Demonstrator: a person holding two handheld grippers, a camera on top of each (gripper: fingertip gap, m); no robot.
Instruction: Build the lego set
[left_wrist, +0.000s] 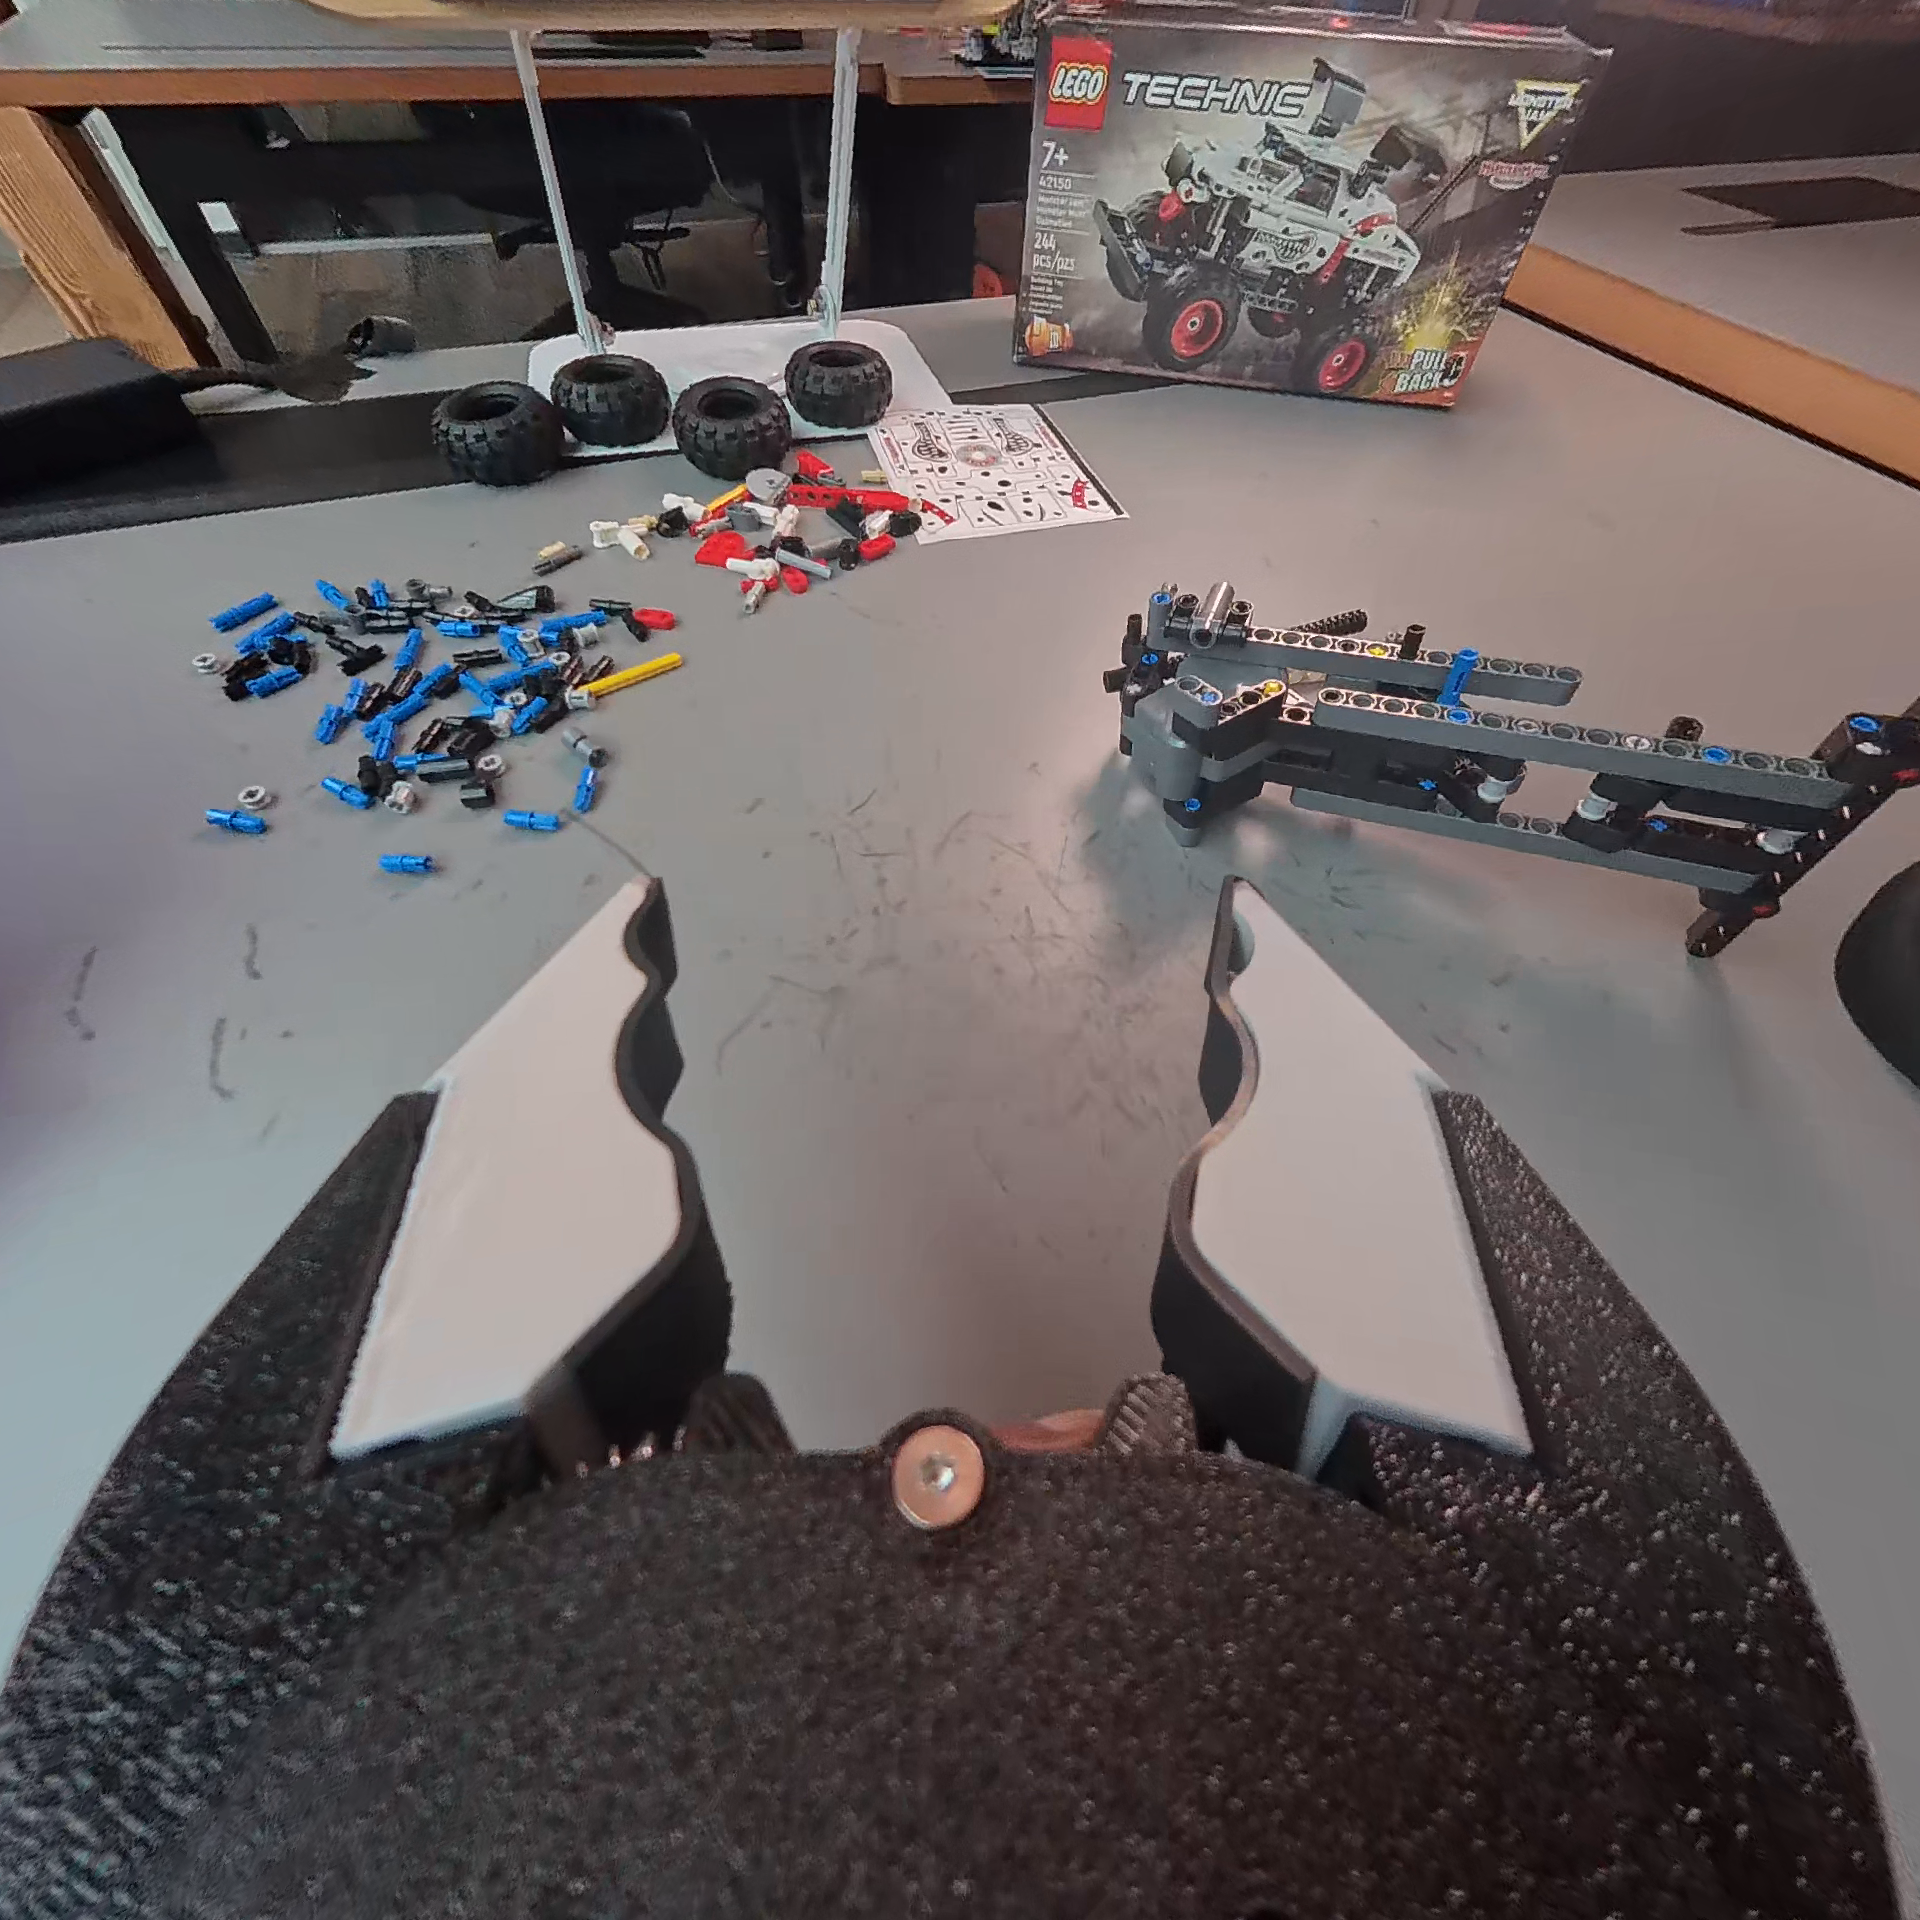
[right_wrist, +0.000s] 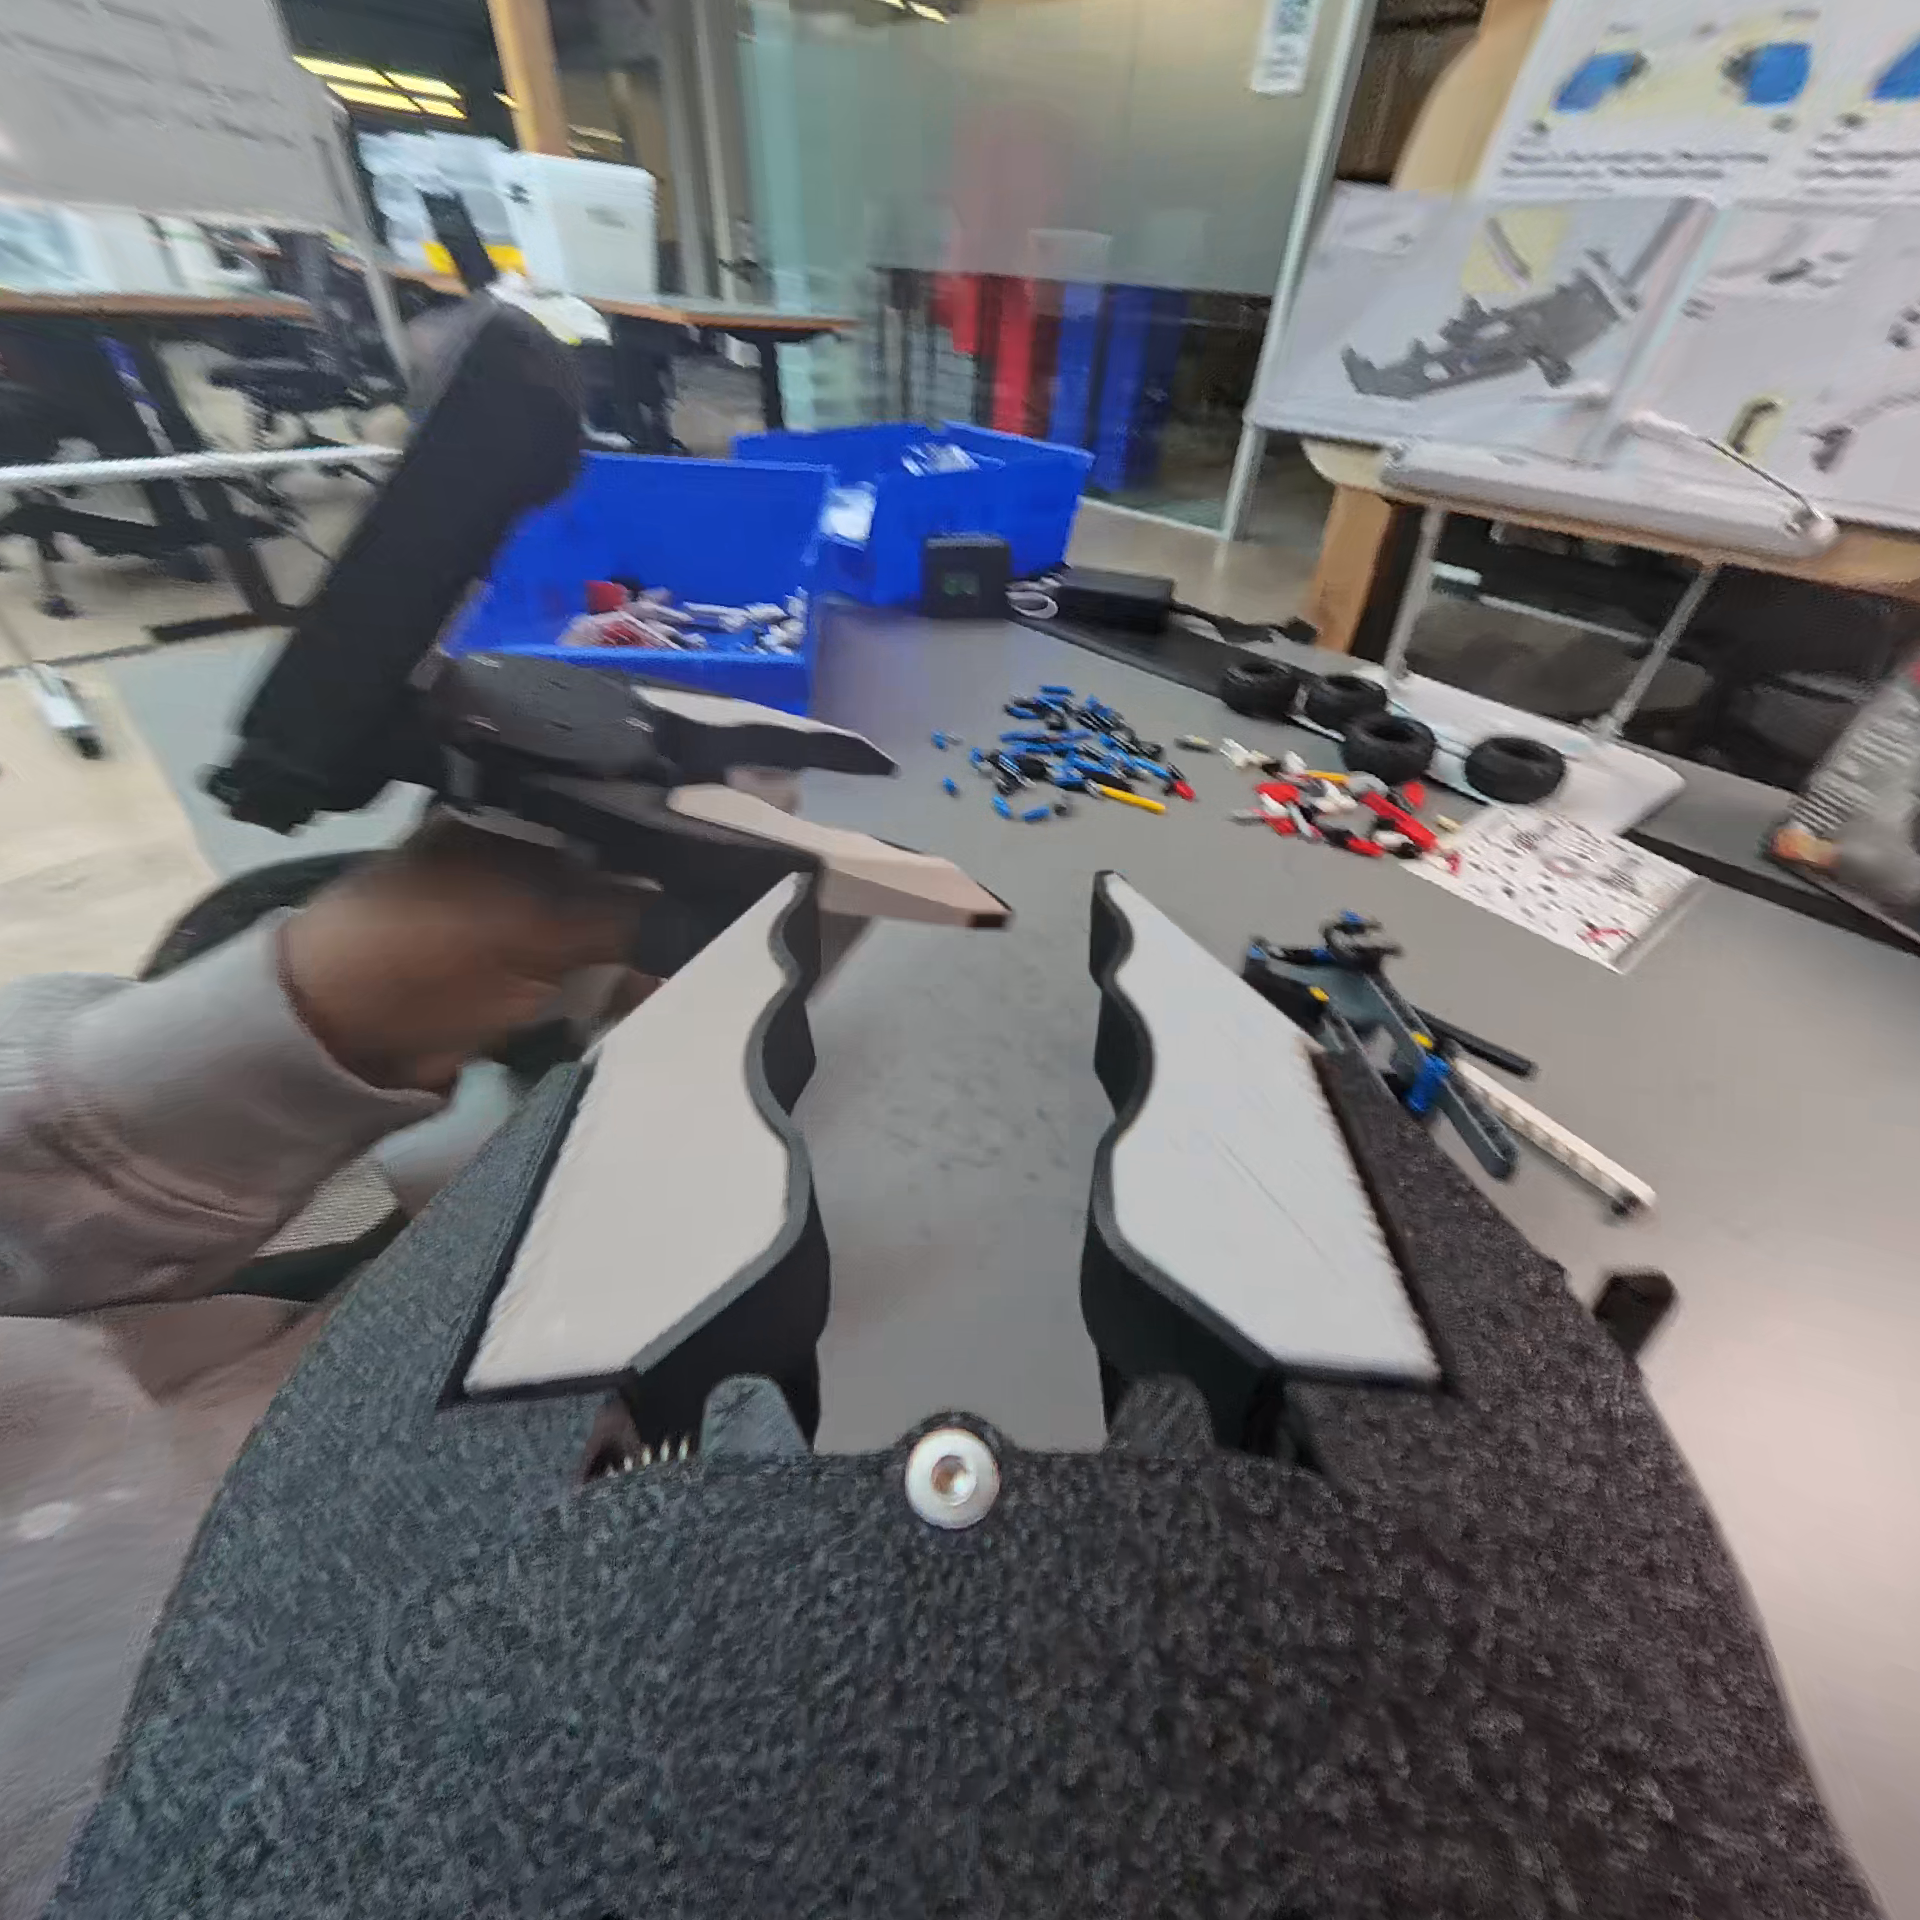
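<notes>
1. Left tongs (left_wrist: 940, 883), grey-faced with black wavy inner edges on a black textured body, hovering low over the grey scuffed counter (left_wrist: 935, 1039), pointed forward, spread wide, gripping nothing.
2. Same left tongs seen from the right wrist view at upper left (right_wrist: 940, 831), held by a hand (right_wrist: 447, 977) in a grey sleeve (right_wrist: 156, 1122), two tapered fingers spread one above the other, tilted down toward the counter.
3. Right tongs (right_wrist: 951, 883), same grey-and-black build, raised above the counter (right_wrist: 1714, 1351) and angled down, spread apart, empty; view blurred.
4. Part-built grey and black beam chassis with blue pins (left_wrist: 1455, 748) lying on the counter ahead and to the right of the left tongs, apart from them; in the right wrist view (right_wrist: 1392, 1029) just right of the right tongs' right finger, not touching.
5. Loose heap of small blue and black connector pins (left_wrist: 416, 696), ahead and left of the left tongs, with a yellow axle (left_wrist: 634, 677) at its right edge; seen far ahead in the right wrist view (right_wrist: 1070, 753).
6. Second heap of red, white and grey small pieces (left_wrist: 800, 535) farther back, beside a white sticker sheet (left_wrist: 997, 473).
7. Four black knobbly rubber tyres (left_wrist: 665, 405) in a row behind the heaps.
8. Printed cardboard set box (left_wrist: 1299, 208) standing upright at the far right of the counter.
9. Two blue plastic bins (right_wrist: 727, 571) at the counter's far end in the right wrist view.
</notes>
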